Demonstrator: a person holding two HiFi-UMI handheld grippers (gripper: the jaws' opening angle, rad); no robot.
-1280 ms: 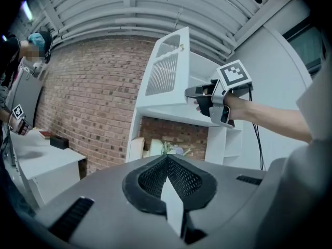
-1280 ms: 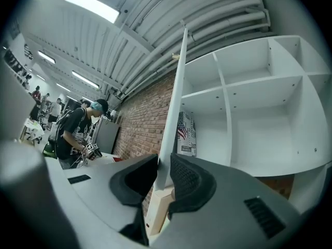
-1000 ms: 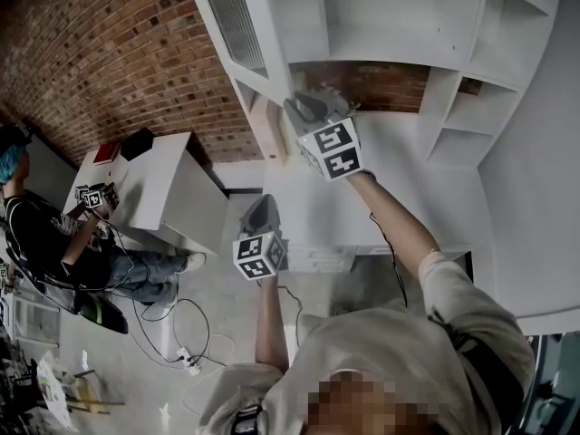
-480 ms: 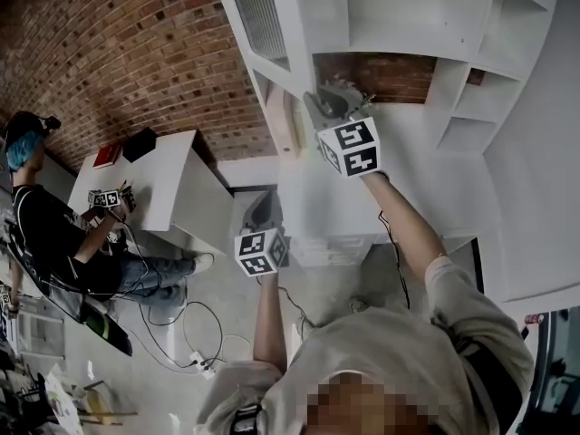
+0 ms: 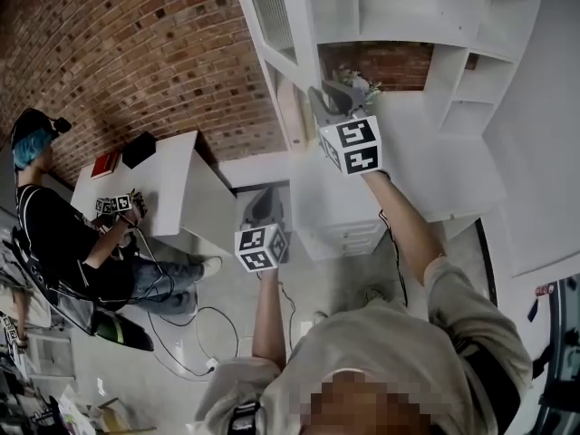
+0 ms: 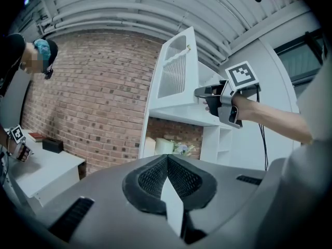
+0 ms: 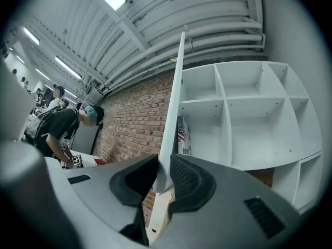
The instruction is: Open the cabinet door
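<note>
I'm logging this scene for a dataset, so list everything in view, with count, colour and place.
cabinet door: one, white, open, left of shelves
shelf unit: one, white, ahead
brick wall: one, red-brown, left
table: one, white, left by wall
black box: one, black, on table
red object: one, red, on table
other person: one, dark top, at table
left gripper: one, grey, shut, empty
right gripper: one, grey, shut on cabinet door edge

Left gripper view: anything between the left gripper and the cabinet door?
No. Left gripper view shows only open air between the left gripper and the cabinet door.
</note>
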